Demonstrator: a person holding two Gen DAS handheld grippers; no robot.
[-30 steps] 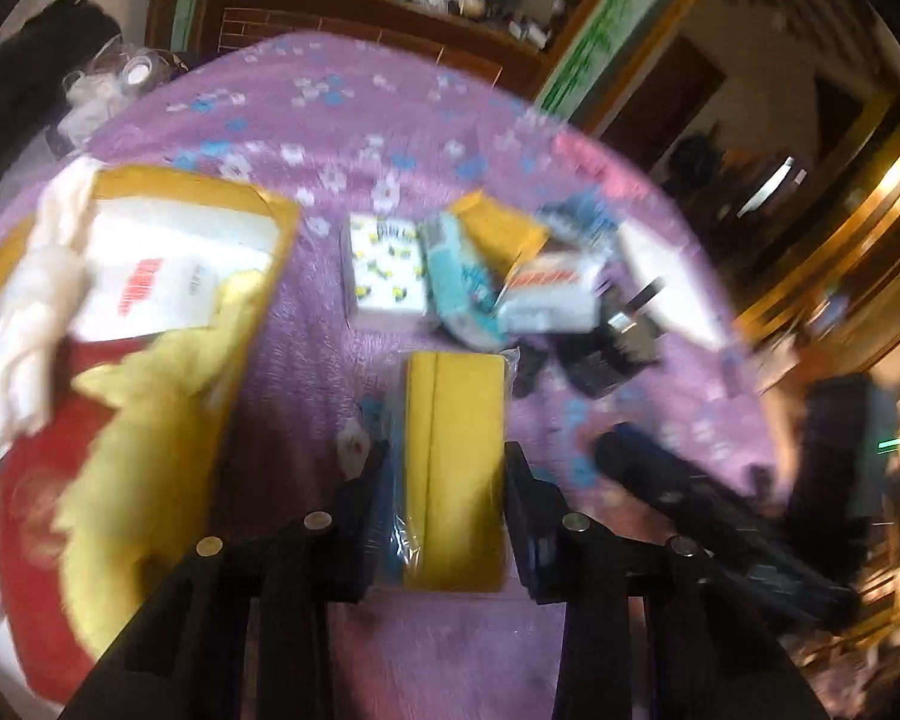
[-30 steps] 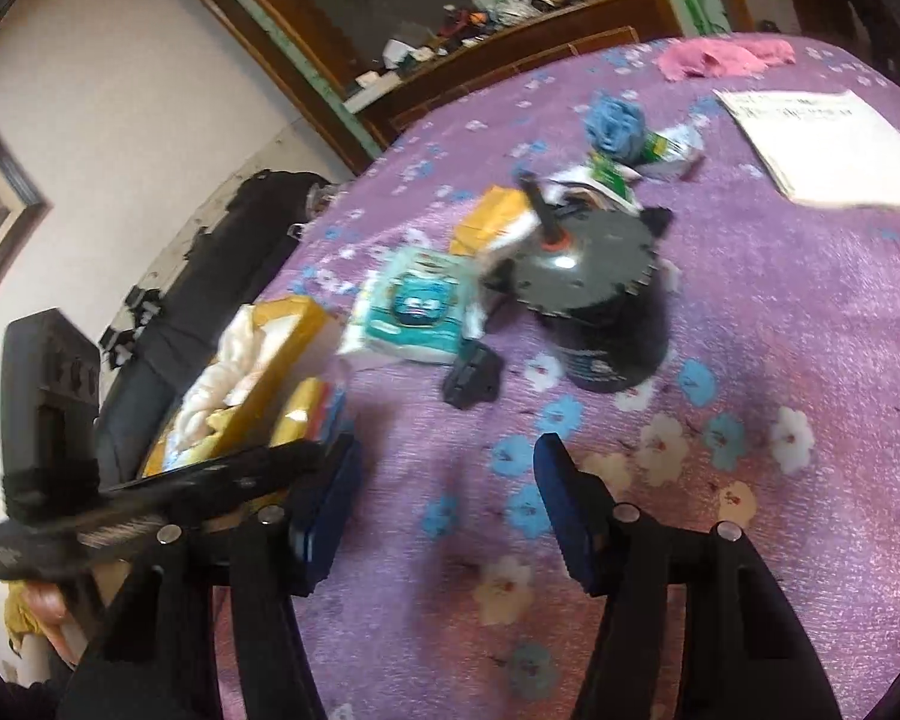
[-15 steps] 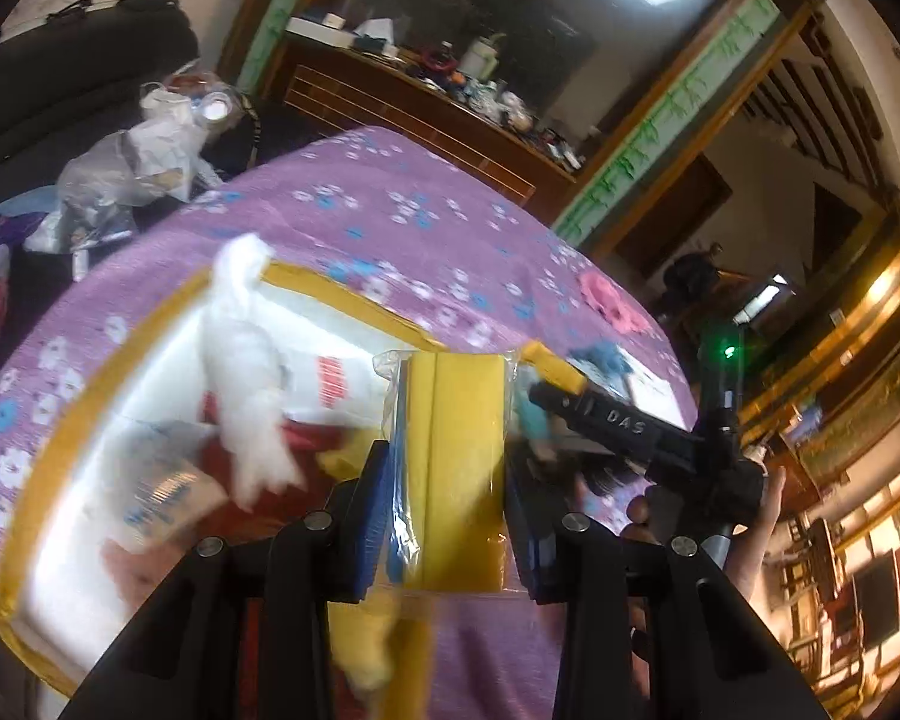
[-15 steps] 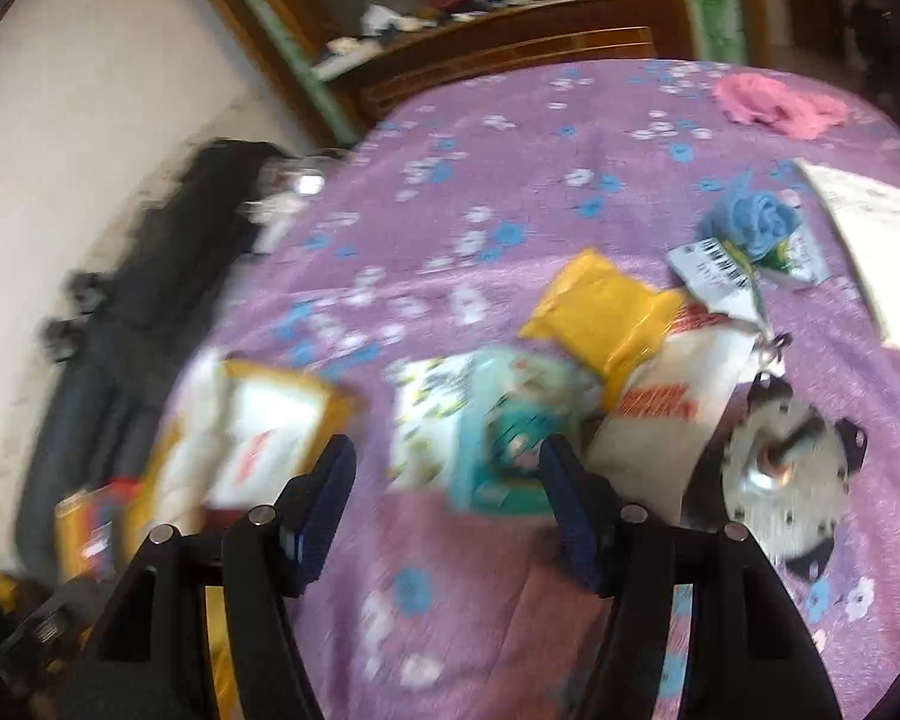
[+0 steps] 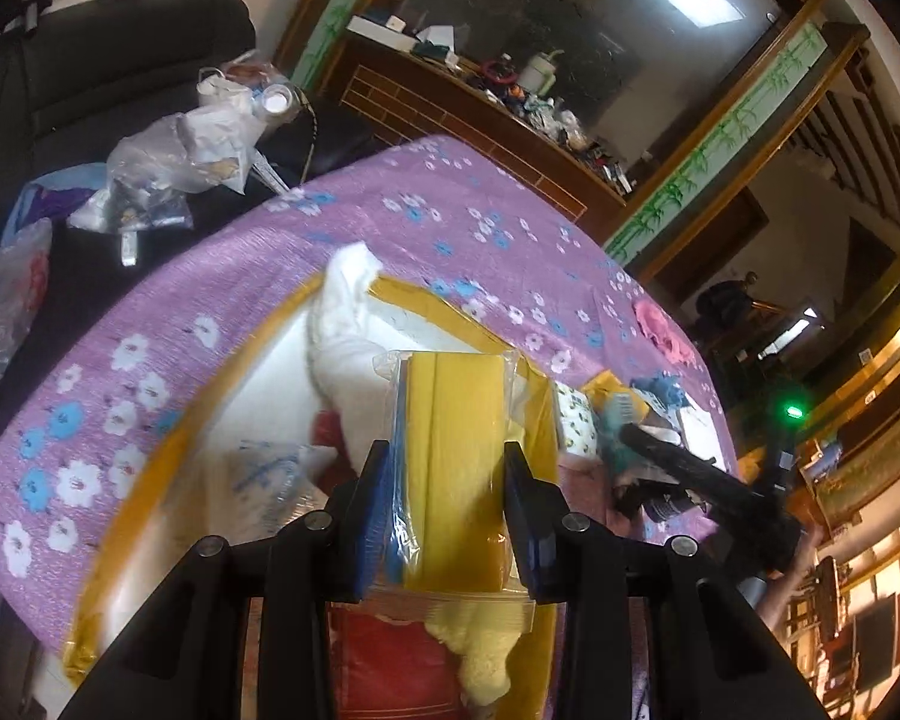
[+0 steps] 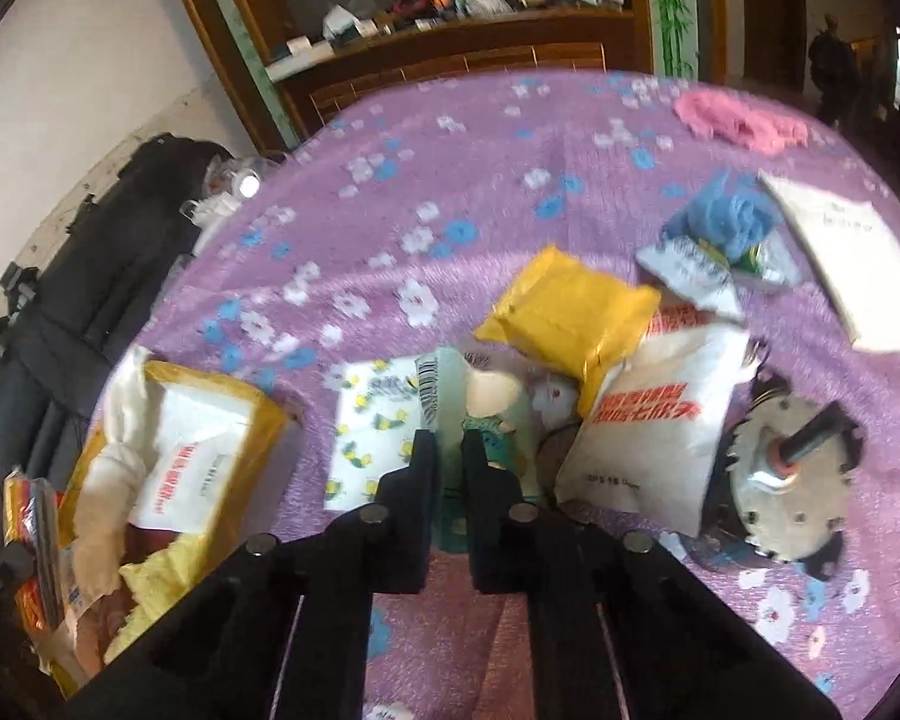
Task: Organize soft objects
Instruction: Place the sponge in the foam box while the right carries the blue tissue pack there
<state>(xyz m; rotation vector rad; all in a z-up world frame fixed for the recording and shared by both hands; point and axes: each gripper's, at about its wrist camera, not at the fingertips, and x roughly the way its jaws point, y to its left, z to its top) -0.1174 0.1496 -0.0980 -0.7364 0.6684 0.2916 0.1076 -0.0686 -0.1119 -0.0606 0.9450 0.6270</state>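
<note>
Soft packs and cloths lie on a purple flowered tablecloth (image 6: pixel 480 192), some already in a yellow box (image 6: pixel 258 414) at its left edge, others in a loose heap near the middle. Inside the box sit a white cloth (image 5: pixel 345 324), a white pack with red print (image 6: pixel 195 468), a pale yellow cloth (image 5: pixel 480 654) and something red underneath. The left gripper (image 5: pixel 444 498) is clamped on a yellow sponge pack (image 5: pixel 453 468) in clear wrap, holding it above the box. In the heap, a white bag with red lettering (image 6: pixel 654 426) leans against a round metal part (image 6: pixel 792 480), with a yellow padded bag (image 6: pixel 570 312) just behind it and a tissue pack with lemon print (image 6: pixel 369 438) to the left. The right gripper (image 6: pixel 448 468) has its fingers pinched nearly together on a teal wipes pack (image 6: pixel 486 414) beside the tissue pack. Farther back lie a white booklet (image 6: pixel 852 264), a blue cloth (image 6: pixel 726 216) and a pink cloth (image 6: pixel 738 117), well apart from the box
</note>
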